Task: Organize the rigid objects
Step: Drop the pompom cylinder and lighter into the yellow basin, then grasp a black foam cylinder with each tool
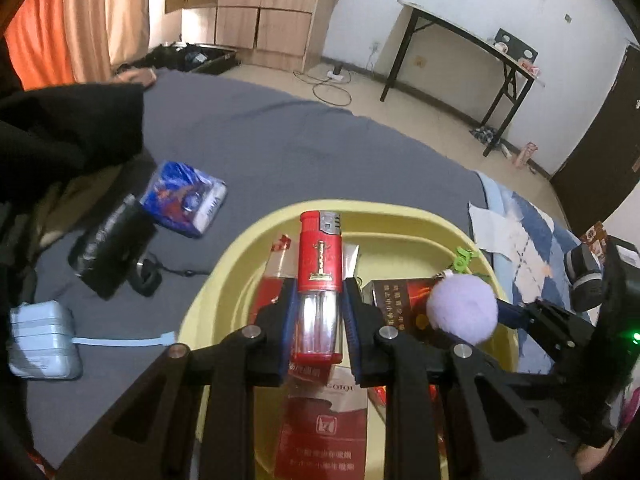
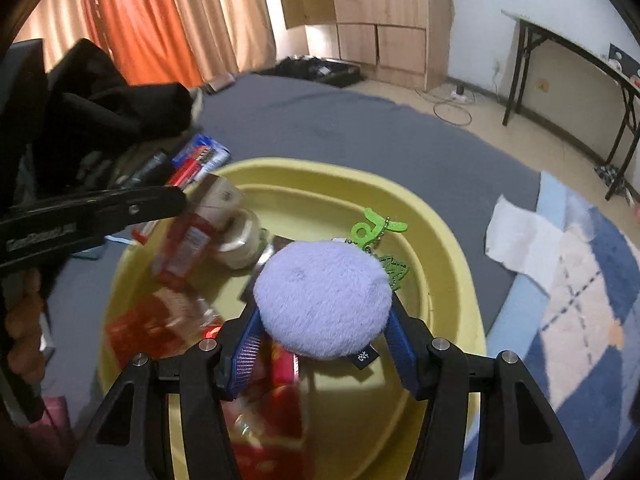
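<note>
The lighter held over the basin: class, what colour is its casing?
Red, on the lighter, with a clear lower section; the left wrist view shows it best.

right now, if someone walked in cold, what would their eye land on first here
First the red lighter, clamped upright in the left gripper over the yellow basin. Next the fluffy lilac pom-pom keychain, gripped in the right gripper above the same basin, its green charm dangling behind. Red cigarette packs already lie inside the basin.
</note>
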`<state>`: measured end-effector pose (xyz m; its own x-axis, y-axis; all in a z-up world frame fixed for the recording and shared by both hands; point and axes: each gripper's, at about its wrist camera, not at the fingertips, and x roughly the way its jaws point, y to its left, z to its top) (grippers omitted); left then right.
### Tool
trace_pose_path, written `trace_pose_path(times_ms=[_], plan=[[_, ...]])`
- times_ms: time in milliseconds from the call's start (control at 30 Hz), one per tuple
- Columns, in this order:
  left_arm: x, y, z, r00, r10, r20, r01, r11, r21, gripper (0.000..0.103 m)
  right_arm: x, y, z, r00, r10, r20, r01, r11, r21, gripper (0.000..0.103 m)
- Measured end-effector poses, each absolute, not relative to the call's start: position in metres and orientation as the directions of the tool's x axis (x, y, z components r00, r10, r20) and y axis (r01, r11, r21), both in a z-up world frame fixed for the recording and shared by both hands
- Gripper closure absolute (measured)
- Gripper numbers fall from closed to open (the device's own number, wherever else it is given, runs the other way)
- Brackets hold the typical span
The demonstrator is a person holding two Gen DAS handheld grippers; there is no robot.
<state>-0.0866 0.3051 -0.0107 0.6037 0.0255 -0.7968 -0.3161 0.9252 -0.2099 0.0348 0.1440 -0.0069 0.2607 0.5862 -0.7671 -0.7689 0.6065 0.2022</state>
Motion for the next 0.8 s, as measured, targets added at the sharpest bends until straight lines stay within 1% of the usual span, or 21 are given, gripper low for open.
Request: trace_pose_path(times_ms=[67, 167, 267, 333, 367, 400, 467, 533, 567, 600, 733, 800], plan=[[-0.083, 0.308, -0.016, 0.606, 0.006, -0.795, -0.320, 0.917, -0.238, 0.079, 0.037, 0.151, -0.016, 0.262, 0.577, -0.773, -0.765, 0.613, 0.199, 0.046], [-0.083, 0.306, -0.019, 0.616, -0.003, -0.788, -0.303, 0.922, -0.240, 0.079, 0.043, 0.150, -0.024, 0.263, 0.586, -0.766, -0.759, 0.617, 0.211, 0.044], [-0.082, 0.308, -0.019, 0.619, -0.016, -0.785, -0.305, 0.916, -0.259, 0.078, 0.042, 0.151, -0.028, 0.276, 0.585, -0.762, -0.767, 0.612, 0.192, 0.039], [-0.084, 0.307, -0.018, 0.625, 0.016, -0.780, -0.317, 0.919, -0.235, 0.065, 0.037, 0.153, -0.029, 0.281, 0.586, -0.760, -0.766, 0.614, 0.190, 0.034], [-0.085, 0.307, -0.017, 0.634, 0.014, -0.773, -0.314, 0.918, -0.240, 0.049, 0.037, 0.153, -0.031, 0.292, 0.583, -0.758, -0.757, 0.625, 0.189, 0.030], [-0.087, 0.306, -0.014, 0.651, 0.008, -0.759, -0.308, 0.917, -0.255, 0.031, 0.035, 0.149, -0.030, 0.305, 0.584, -0.752, -0.748, 0.636, 0.190, 0.025], [-0.092, 0.305, -0.008, 0.674, 0.008, -0.739, -0.306, 0.913, -0.269, 0.013, 0.034, 0.139, -0.025, 0.311, 0.614, -0.725, -0.730, 0.643, 0.231, 0.024], [-0.095, 0.299, 0.003, 0.699, 0.008, -0.716, -0.293, 0.915, -0.276, 0.006, 0.029, 0.121, -0.017, 0.380, 0.602, -0.703, -0.686, 0.693, 0.222, 0.000], [-0.095, 0.295, 0.008, 0.706, 0.012, -0.708, -0.290, 0.918, -0.273, 0.000, 0.027, 0.107, -0.012, 0.423, 0.603, -0.677, -0.657, 0.718, 0.230, 0.000], [-0.094, 0.289, 0.014, 0.713, 0.010, -0.701, -0.279, 0.921, -0.271, 0.000, 0.027, 0.091, -0.007, 0.445, 0.612, -0.653, -0.629, 0.733, 0.258, 0.000], [-0.083, 0.261, 0.030, 0.707, -0.023, -0.707, -0.231, 0.937, -0.262, 0.000, 0.029, 0.015, 0.002, 0.577, 0.530, -0.622, -0.457, 0.840, 0.292, 0.000], [-0.078, 0.240, 0.040, 0.709, -0.048, -0.703, -0.190, 0.948, -0.255, 0.000, 0.032, -0.029, 0.001, 0.650, 0.428, -0.628, -0.341, 0.903, 0.262, 0.000]])
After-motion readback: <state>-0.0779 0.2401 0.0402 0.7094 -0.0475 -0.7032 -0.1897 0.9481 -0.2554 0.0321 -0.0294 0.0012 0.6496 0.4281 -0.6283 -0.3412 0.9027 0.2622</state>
